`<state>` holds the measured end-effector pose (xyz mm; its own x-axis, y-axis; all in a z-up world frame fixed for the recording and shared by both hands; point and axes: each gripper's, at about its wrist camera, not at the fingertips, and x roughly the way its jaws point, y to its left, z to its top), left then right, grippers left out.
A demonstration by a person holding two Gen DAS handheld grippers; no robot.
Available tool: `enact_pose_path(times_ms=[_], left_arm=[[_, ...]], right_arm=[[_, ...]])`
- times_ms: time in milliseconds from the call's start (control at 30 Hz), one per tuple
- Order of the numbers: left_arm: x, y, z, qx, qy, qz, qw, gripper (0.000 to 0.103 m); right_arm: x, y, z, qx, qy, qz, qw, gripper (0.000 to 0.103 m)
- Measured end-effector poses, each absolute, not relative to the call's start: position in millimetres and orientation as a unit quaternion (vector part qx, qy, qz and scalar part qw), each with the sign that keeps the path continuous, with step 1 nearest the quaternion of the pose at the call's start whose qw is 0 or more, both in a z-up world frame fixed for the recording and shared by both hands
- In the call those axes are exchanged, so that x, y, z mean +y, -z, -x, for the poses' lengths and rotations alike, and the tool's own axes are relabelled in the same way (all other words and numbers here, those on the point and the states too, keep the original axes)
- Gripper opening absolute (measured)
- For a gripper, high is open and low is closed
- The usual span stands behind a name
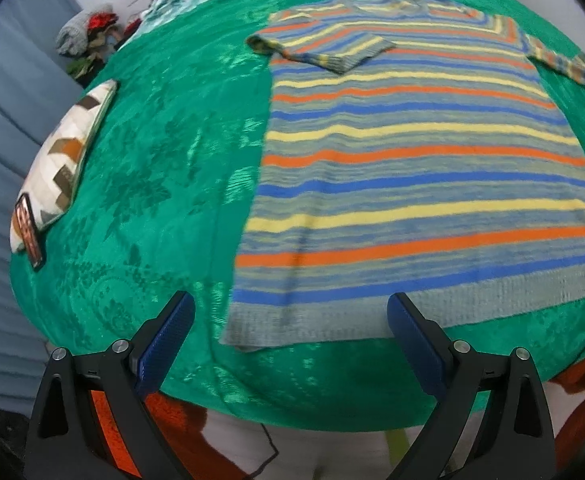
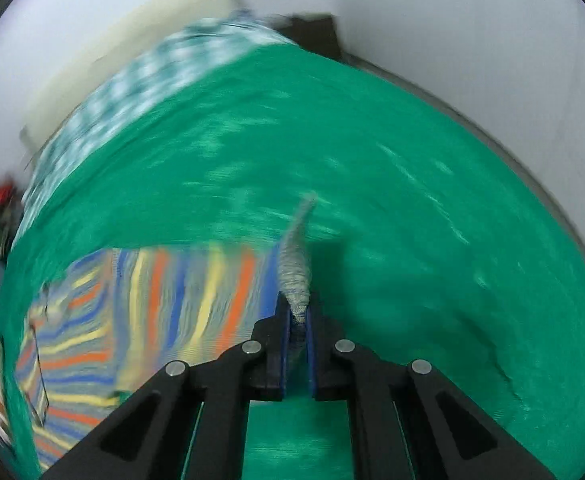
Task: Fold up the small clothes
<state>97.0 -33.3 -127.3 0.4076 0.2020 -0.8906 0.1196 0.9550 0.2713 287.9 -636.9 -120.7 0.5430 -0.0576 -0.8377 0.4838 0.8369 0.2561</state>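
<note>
Sweater (image 1: 412, 168), striped knit, flat on shiny green bedspread (image 1: 164, 168); right gripper (image 2: 297, 312) jaws pinch ribbed hem, left gripper (image 1: 290, 320) jaws agape.

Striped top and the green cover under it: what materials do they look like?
Striped top: looks like a knit, probably wool or acrylic yarn; matte, fuzzy, with a ribbed grey hem. Green cover: looks like a plush or velvety woven fabric; it has a sheen and a tone-on-tone leaf pattern. The exact fibre can't be told for either.
</note>
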Motion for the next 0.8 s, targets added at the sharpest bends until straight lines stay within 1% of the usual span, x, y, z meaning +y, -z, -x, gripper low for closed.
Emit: enact_pose_path(times_ms=[100,333,433,500,567,600,667,733,800], left_arm=[[-40,126,-95,0.543,-0.02,-0.156,0.825,0.097],[-37,125,-102,0.551,-0.003,-0.164,0.818,0.097],[-32,94,-122,0.511,0.011,-0.179,0.841,0.097],[-30,59,-144,0.467,0.029,-0.185,0.864,0.097],[-34,34,-164,0.429,0.055,-0.189,0.881,0.099],[-42,23,-180,0.408,0.084,-0.193,0.888,0.1],[-60,25,-203,0.396,0.144,-0.21,0.882,0.102],[-86,56,-230,0.399,0.197,-0.264,0.856,0.101],[-107,103,-255,0.394,0.203,-0.34,0.83,0.093]], right_arm=[[-652,140,-284,0.455,0.166,-0.274,0.831,0.005],[-650,161,-277,0.466,0.186,-0.271,0.821,0.004],[-646,159,-273,0.476,0.201,-0.24,0.822,0.005],[-642,157,-271,0.484,0.208,-0.218,0.821,0.02],[-640,152,-261,0.484,0.218,-0.209,0.821,0.067],[-638,147,-255,0.478,0.224,-0.2,0.826,0.072],[-626,132,-234,0.456,0.233,-0.166,0.843,0.073],[-612,122,-216,0.446,0.216,-0.16,0.854,0.073],[-594,117,-195,0.439,0.193,-0.169,0.861,0.073]])
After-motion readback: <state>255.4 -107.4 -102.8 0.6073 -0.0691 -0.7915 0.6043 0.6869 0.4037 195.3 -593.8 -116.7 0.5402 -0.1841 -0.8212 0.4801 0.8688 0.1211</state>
